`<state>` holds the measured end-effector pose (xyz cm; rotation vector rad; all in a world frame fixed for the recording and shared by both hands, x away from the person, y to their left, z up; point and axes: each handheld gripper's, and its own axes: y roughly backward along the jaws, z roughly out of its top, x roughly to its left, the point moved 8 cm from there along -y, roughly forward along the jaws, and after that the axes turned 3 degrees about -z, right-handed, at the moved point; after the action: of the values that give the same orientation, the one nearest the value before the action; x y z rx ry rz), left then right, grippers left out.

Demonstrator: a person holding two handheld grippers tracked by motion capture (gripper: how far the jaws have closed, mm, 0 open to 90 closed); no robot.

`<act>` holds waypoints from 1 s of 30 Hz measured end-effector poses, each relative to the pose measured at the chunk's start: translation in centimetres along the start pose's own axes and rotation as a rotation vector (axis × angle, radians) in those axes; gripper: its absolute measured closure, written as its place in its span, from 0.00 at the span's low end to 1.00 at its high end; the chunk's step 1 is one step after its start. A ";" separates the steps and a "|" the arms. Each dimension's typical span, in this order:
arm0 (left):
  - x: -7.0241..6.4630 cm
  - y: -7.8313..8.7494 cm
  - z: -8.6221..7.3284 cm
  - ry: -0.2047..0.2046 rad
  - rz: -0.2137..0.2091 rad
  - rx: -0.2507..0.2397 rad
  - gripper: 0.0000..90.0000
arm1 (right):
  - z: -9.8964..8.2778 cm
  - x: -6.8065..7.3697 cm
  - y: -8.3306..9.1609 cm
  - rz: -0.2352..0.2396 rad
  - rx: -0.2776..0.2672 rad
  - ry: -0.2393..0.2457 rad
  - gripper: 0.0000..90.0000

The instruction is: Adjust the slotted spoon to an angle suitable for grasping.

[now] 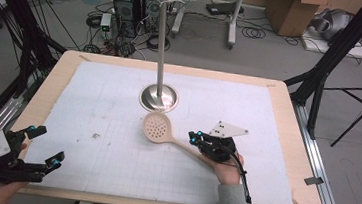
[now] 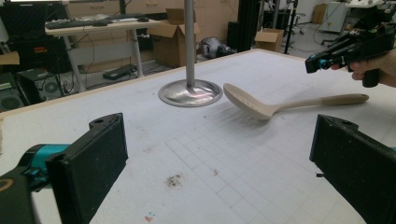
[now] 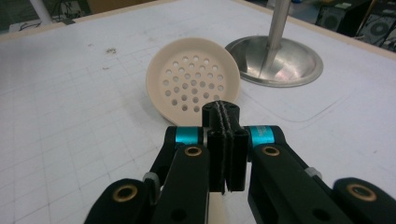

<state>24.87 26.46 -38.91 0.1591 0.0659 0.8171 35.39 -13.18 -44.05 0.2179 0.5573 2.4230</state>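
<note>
Unmarked beige skimmer (image 1: 158, 128) beside steel stand (image 1: 159, 98)

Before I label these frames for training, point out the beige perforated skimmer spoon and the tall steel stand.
beige perforated skimmer spoon (image 3: 193, 84), right gripper view, middle of its holed bowl.
tall steel stand (image 1: 158, 98), high view, round base plate.

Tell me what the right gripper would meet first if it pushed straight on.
The right gripper, jaws pressed together, points at the beige perforated skimmer spoon; its bowl probably comes first, with the round steel stand base behind.
</note>
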 end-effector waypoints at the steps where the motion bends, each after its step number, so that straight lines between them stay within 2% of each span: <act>1: 0.0 0.1 -0.1 0.002 0.003 0.000 0.05 | 0.0 0.0 0.0 0.000 0.000 0.000 1.00; 12: -0.1 1.1 -0.5 0.004 0.028 0.014 0.05 | -0.6 0.5 -3.0 0.003 0.076 0.016 1.00; 17: -0.1 1.5 -0.7 0.006 0.039 0.017 0.05 | -1.1 0.2 -4.4 -0.007 0.113 -0.011 1.00; 23: 0.0 1.9 -1.0 0.011 0.053 0.022 0.05 | -1.2 0.2 -5.0 -0.026 0.136 -0.010 1.00; 26: 0.0 2.1 -1.1 0.013 0.057 0.026 0.05 | -1.3 0.2 -5.4 -0.038 0.166 -0.009 1.00; 30: 0.0 2.2 -1.2 0.016 0.062 0.030 0.05 | -1.4 0.3 -5.8 -0.048 0.192 0.010 1.00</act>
<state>23.12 28.09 -39.77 0.1838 0.0883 0.8792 37.93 -9.32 -47.86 0.2701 0.7915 2.3260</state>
